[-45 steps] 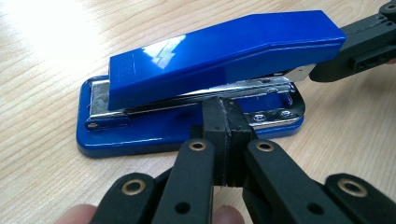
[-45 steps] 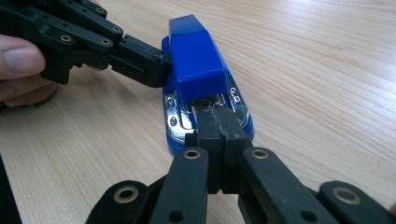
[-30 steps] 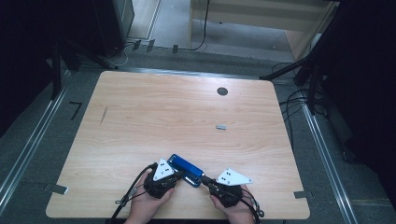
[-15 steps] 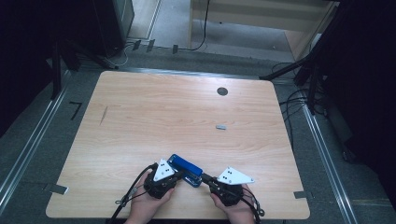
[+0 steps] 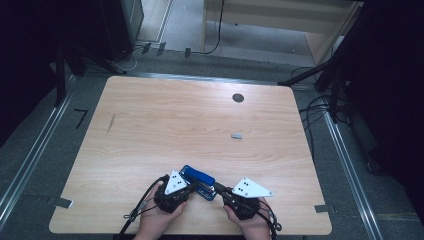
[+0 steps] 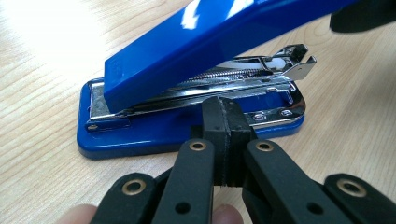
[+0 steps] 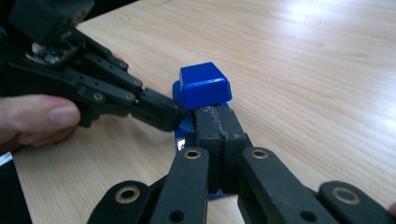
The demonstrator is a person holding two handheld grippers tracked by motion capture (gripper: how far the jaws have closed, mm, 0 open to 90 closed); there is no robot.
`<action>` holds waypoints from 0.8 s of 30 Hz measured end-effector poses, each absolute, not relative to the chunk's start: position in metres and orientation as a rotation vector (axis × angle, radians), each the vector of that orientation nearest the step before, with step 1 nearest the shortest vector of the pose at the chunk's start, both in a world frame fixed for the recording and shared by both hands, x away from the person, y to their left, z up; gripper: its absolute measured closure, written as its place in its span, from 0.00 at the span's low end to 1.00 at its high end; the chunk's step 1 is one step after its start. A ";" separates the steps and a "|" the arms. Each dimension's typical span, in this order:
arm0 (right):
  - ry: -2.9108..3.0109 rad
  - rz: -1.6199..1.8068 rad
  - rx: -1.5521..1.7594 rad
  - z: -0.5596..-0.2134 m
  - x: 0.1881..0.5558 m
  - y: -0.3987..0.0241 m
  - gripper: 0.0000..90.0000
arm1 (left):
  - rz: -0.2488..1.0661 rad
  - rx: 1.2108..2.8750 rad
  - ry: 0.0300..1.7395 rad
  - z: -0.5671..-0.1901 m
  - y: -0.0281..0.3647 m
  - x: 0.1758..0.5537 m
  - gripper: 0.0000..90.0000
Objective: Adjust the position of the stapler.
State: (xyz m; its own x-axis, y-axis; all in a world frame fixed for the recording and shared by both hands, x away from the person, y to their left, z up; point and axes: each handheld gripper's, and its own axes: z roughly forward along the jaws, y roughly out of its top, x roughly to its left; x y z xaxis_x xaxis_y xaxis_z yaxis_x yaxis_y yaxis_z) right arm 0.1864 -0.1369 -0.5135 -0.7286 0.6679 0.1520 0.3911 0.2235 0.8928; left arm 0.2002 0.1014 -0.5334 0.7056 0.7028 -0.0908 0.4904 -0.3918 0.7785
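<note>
A blue stapler (image 5: 198,181) lies flat near the front edge of the wooden surface (image 5: 200,125), its top arm lifted and the metal staple channel (image 6: 233,79) exposed. The left tongs (image 6: 223,122) are fully closed with nothing between them, the tips pressed against the stapler's long side at the base. The right tongs (image 7: 216,126) are closed too, also empty, nosing against one end of the stapler below its raised blue arm. Both hands (image 5: 160,222) sit just behind the stapler. To do this well, it seems wise to keep the left tips bracing the base — so the stapler cannot slide — while the right tips push gently and squarely, not at an angle.
</note>
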 end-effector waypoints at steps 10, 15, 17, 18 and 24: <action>2.201 1.534 0.970 -0.502 0.191 -0.131 1.00 | 0.326 2.070 0.905 -0.533 0.101 0.200 1.00; 2.195 1.541 0.954 -0.497 0.195 -0.129 1.00 | 0.331 2.071 0.904 -0.533 0.101 0.200 1.00; 2.193 1.544 0.948 -0.495 0.195 -0.127 1.00 | 0.332 2.072 0.903 -0.534 0.100 0.200 1.00; 2.194 1.544 0.943 -0.494 0.196 -0.127 1.00 | 0.335 2.076 0.903 -0.533 0.101 0.200 1.00; 2.186 1.552 0.918 -0.489 0.199 -0.121 1.00 | 0.342 2.072 0.901 -0.534 0.100 0.199 1.00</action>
State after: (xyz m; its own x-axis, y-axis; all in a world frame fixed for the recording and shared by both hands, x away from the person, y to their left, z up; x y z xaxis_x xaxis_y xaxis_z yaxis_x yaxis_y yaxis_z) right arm 0.1988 -0.1213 -0.4888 -0.7480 0.6541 0.1125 0.3219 0.2093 0.9233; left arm 0.1989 0.0996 -0.5336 0.7055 0.7049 -0.0729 0.4787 -0.3982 0.7825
